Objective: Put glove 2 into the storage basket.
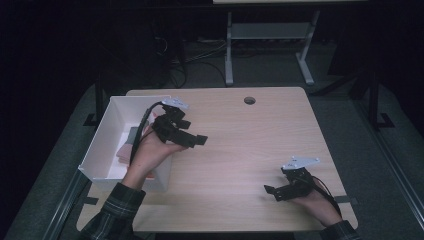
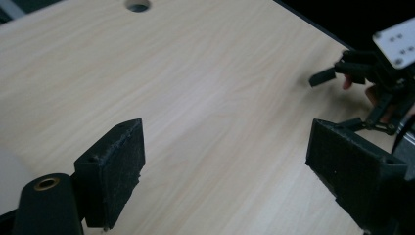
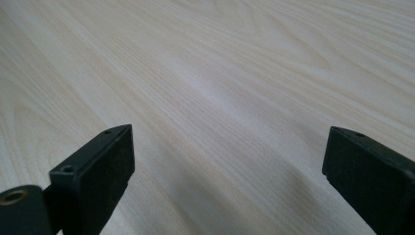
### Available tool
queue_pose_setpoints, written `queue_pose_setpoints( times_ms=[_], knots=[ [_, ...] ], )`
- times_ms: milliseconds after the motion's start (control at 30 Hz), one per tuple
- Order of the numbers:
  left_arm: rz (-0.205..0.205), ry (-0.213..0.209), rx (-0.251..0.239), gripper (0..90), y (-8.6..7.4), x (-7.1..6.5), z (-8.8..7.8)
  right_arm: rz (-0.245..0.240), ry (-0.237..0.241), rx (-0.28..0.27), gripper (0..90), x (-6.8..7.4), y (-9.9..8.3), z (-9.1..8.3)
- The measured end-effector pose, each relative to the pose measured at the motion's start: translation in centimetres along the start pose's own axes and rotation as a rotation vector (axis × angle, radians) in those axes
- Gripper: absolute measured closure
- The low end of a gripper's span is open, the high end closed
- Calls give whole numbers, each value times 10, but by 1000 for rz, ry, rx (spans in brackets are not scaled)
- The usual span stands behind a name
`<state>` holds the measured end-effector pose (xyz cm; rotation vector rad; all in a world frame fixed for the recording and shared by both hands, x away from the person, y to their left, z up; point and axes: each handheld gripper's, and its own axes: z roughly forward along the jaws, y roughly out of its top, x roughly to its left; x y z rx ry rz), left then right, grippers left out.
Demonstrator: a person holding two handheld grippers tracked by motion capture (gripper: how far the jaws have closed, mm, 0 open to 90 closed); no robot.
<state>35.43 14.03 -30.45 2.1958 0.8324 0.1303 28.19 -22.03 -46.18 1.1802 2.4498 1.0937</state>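
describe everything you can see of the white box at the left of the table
The white box is an open-topped rectangular tray with tall, thin walls, cardboard or plastic by its look. It sits upright at the wooden table's left edge, overhanging it. Flat pinkish and grey items lie inside, indistinct. The left hand-held gripper and hand are above its right wall.

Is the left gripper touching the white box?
Cannot tell. In the high view the left gripper overlaps the white box's right wall, with no plain gap or contact.

The table (image 1: 260, 135) is pale wood-grain, smooth with a soft sheen. The gripper jaws look matt black, slightly rough plastic. The white box (image 1: 107, 130) seems thin plastic or card. The sleeve (image 1: 112, 215) is plaid cloth.
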Motion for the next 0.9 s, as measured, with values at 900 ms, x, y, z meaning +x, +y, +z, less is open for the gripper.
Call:
queue_pose_setpoints(
  times_ms=[900],
  knots=[
    [124, -85, 146, 141, -69, -42, 117, -9, -5, 16, 59, 1, -1, 2]
  ],
)
